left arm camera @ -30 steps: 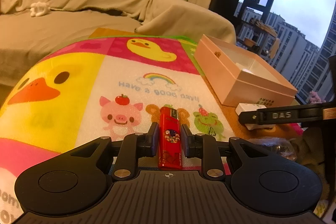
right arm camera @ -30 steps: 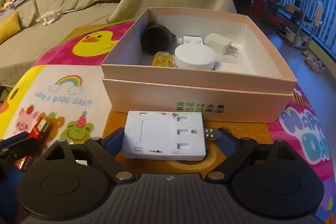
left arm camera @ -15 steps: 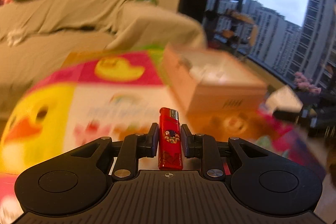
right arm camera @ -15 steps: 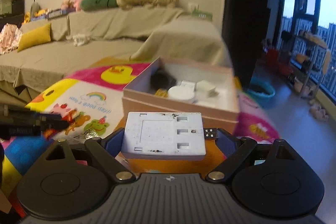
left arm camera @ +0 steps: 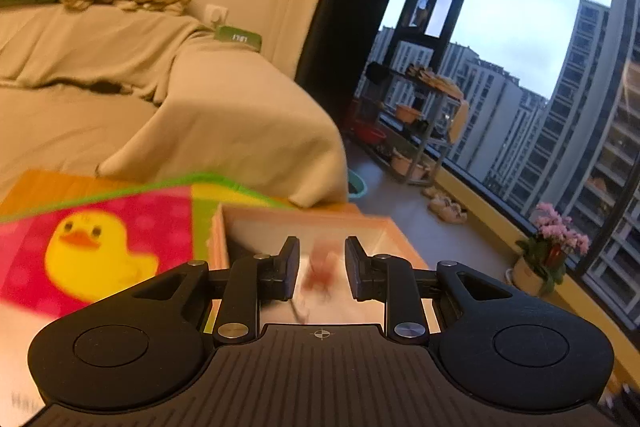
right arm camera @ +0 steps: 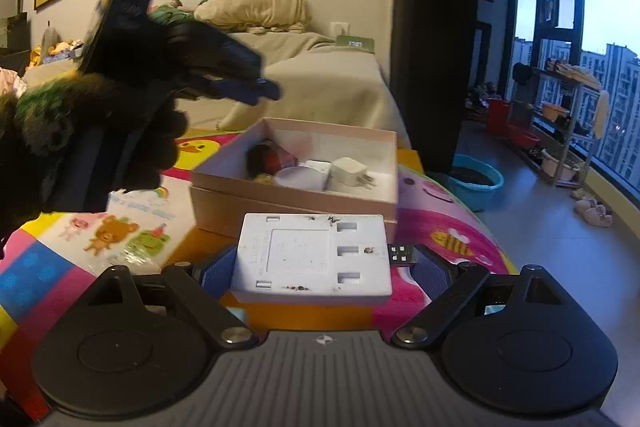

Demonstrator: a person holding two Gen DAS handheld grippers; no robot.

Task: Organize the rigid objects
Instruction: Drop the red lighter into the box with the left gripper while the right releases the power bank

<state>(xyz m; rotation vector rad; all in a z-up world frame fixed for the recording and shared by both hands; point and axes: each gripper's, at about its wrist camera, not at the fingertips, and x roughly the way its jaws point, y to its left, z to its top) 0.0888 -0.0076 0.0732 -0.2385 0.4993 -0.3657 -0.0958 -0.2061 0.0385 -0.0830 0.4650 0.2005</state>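
Note:
My left gripper (left arm camera: 322,259) hovers over the open pink cardboard box (left arm camera: 300,217), its jaws a narrow gap apart. The red lighter (left arm camera: 318,269) shows as a blur below that gap, loose from the pads. From the right wrist view the left gripper (right arm camera: 268,91) hangs above the box (right arm camera: 288,199), and a red shape (right arm camera: 280,158) lies in its far left corner. My right gripper (right arm camera: 324,263) is shut on a flat white plastic block (right arm camera: 312,259), held short of the box's near wall.
A round white item (right arm camera: 300,177) and a white charger (right arm camera: 348,173) lie in the box. The box sits on a colourful cartoon mat (right arm camera: 440,223). A cloth-covered sofa (right arm camera: 328,75) lies behind. A blue basin (right arm camera: 476,181) and a shelf (right arm camera: 560,131) stand by the window.
The left gripper swung right and up, from the mat to above the box, and the red lighter slipped out of its pads. The right gripper pulled back and rose, still holding the white block.

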